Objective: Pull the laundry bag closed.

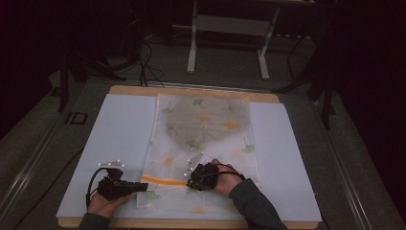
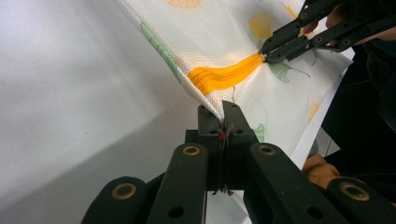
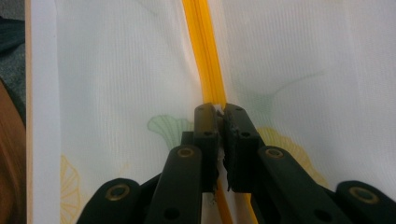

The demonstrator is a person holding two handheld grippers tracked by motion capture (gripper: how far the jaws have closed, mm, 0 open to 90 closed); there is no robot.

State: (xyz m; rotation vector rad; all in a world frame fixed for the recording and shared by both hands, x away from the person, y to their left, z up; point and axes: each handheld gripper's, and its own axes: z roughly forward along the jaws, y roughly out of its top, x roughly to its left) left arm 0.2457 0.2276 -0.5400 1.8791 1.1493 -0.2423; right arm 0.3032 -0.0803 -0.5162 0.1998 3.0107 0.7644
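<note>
- Two grippers were both pinched down on the same thing: a white fabric bag (image 1: pixel 203 143) printed with green and yellow leaves, with an orange zipper (image 1: pixel 165 180) running across its near end.
- The left gripper (image 2: pixel 223 122) had its jaws pressed together on the bag's corner, right where the zipper ended. A bit of reddish thread poked out between the pads, but what exactly sat in the pinch was hard to make out.
- The right gripper (image 3: pixel 219 122) was clamped right on the zipper line. The jaws hid the spot, so I couldn't tell if it had the slider or just the tape.
- In the left gripper view the right gripper (image 2: pixel 271 50) showed up farther off at the other end of the orange strip, with the fabric pulled up off the table between the two.
- From the high view the left gripper (image 1: pixel 141 186) sat at the bag's near left edge and the right gripper (image 1: pixel 191 182) close by toward the middle, the zipper stretched between them.
- The bag lay on a white sheet (image 1: pixel 115 143) over a wooden table (image 1: pixel 129 90), its far end flat and reaching almost to the table's back edge.
- The room around was really dark, so the stuff beyond the table was mostly lost.
</note>
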